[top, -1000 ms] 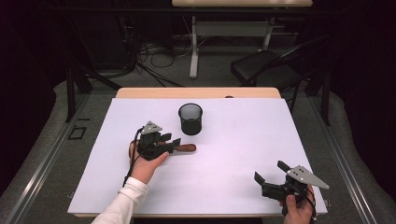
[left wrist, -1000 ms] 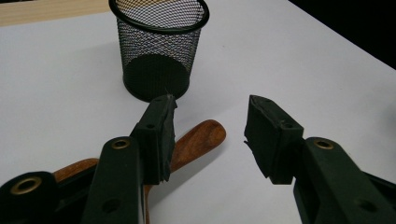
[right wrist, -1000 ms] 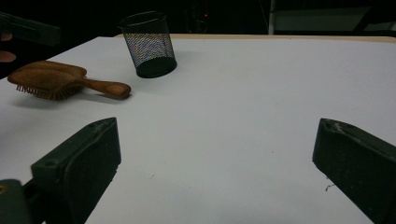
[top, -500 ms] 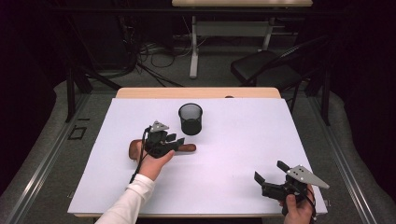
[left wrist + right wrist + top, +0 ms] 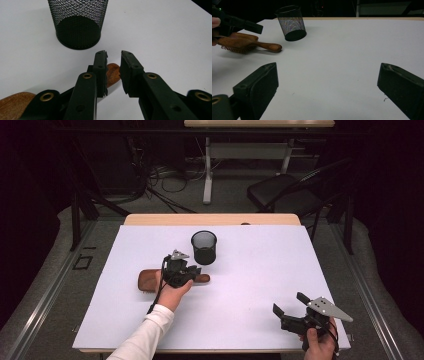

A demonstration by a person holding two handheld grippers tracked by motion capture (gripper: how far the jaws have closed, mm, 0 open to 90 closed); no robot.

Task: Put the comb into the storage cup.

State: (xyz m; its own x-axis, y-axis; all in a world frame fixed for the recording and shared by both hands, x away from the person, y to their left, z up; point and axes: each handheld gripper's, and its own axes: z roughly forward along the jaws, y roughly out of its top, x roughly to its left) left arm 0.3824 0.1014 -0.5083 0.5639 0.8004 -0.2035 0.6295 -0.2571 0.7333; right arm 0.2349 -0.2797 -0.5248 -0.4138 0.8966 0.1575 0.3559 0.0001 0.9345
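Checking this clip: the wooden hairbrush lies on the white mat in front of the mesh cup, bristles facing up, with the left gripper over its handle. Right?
Not quite. The right gripper view shows the wooden hairbrush with its bristles facing down toward the white mat. The rest holds: it lies in front of the mesh cup, the left gripper over its handle.

My left gripper (image 5: 186, 272) hangs over the middle of a wooden hairbrush (image 5: 150, 280) lying flat on the white table (image 5: 250, 270), brush head to the left, handle tip poking out to the right; whether its jaws stand apart or closed I cannot tell from up here. A black mesh cup (image 5: 204, 247) stands upright just beyond it, near but apart from the brush. My right gripper (image 5: 290, 308) sits well apart at the near right corner, jaws spread wide with nothing between them, grey plate on top.
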